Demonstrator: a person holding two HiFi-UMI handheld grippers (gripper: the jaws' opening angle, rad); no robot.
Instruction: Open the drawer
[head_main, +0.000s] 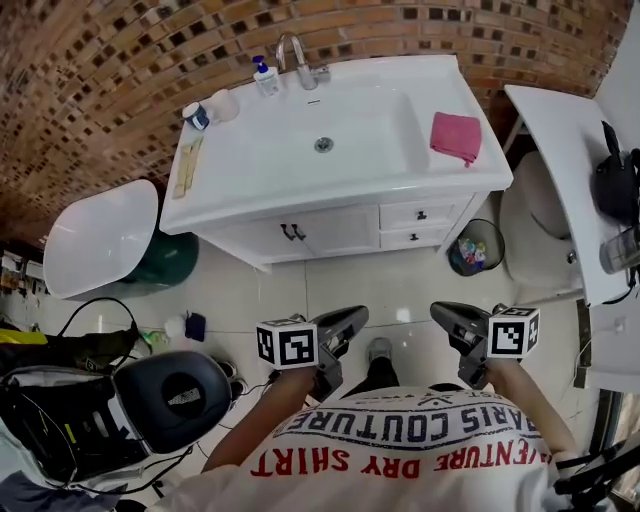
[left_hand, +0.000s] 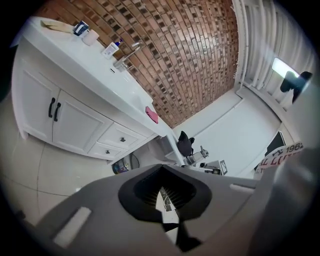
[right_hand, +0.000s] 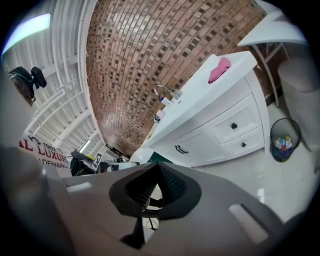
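A white vanity with a sink stands against the brick wall. At its right end are two drawers, one above the other, each with a small dark knob: the upper drawer and the lower drawer. Both drawers are closed. My left gripper and right gripper hang close to my body over the tiled floor, well short of the vanity. Both are shut and hold nothing.
A pink cloth lies on the counter's right side, with a faucet and a soap bottle at the back. A waste bin stands right of the vanity beside a toilet. A white table is at far right. Bags and a dark helmet-like shape crowd the lower left.
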